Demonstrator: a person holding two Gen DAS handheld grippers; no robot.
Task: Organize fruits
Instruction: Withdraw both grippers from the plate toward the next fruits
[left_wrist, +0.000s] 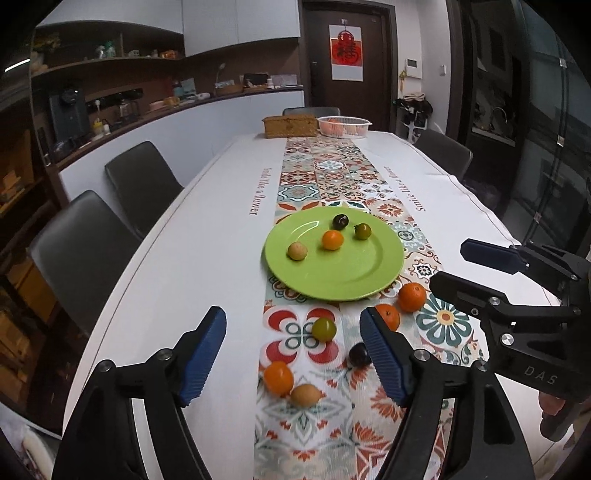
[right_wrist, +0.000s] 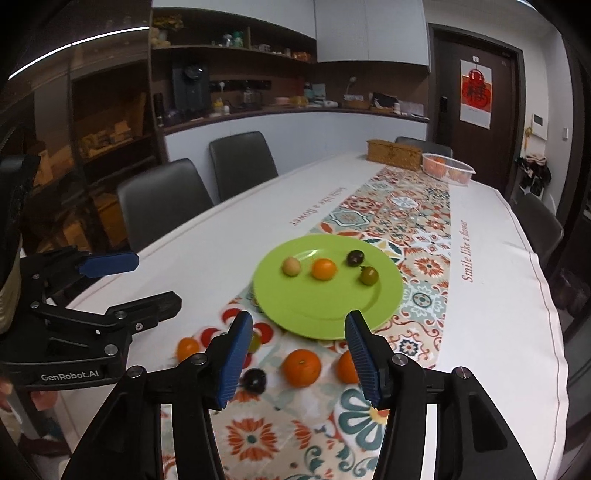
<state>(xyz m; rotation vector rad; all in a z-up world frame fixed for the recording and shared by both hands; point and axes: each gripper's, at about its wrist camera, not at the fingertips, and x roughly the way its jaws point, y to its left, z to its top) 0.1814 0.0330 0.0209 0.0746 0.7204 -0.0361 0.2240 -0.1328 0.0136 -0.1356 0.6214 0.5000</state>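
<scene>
- The left hand-held gripper (left_wrist: 293, 354) hangs low over the near end of the tabletop (left_wrist: 207, 236), its blue pads far apart and grasping nothing.
- Between and just beyond those pads, on the patterned runner (left_wrist: 332, 173), lie a green tomato (left_wrist: 324, 329), an orange tomato (left_wrist: 279, 377), a pale yellow fruit (left_wrist: 305, 395) and a dark plum (left_wrist: 359, 355); the right pad partly hides the plum.
- The orange tomato and the pale yellow fruit lie very near each other; I cannot tell if they touch.
- The right hand-held gripper (right_wrist: 299, 354) is also released and empty, and it hangs above two mandarins (right_wrist: 301, 367) which lie on the runner near the rim of the green plate (right_wrist: 325, 314).
- In the left wrist view these mandarins lie side by side, one (left_wrist: 412, 297) just by the plate rim, the other (left_wrist: 388, 316) partly behind the left gripper's pad.
- On the green plate are four small fruits, apart from one another: a pale one (left_wrist: 297, 251), an orange one (left_wrist: 332, 240), a dark one (left_wrist: 340, 221) and a green one (left_wrist: 362, 231).
- At the far end of the tabletop stand a woven box (left_wrist: 290, 126) and, just beside it, a white basket (left_wrist: 343, 126) with orange fruit inside.
- Dark chairs (left_wrist: 142, 184) stand along the left side of the tabletop.
</scene>
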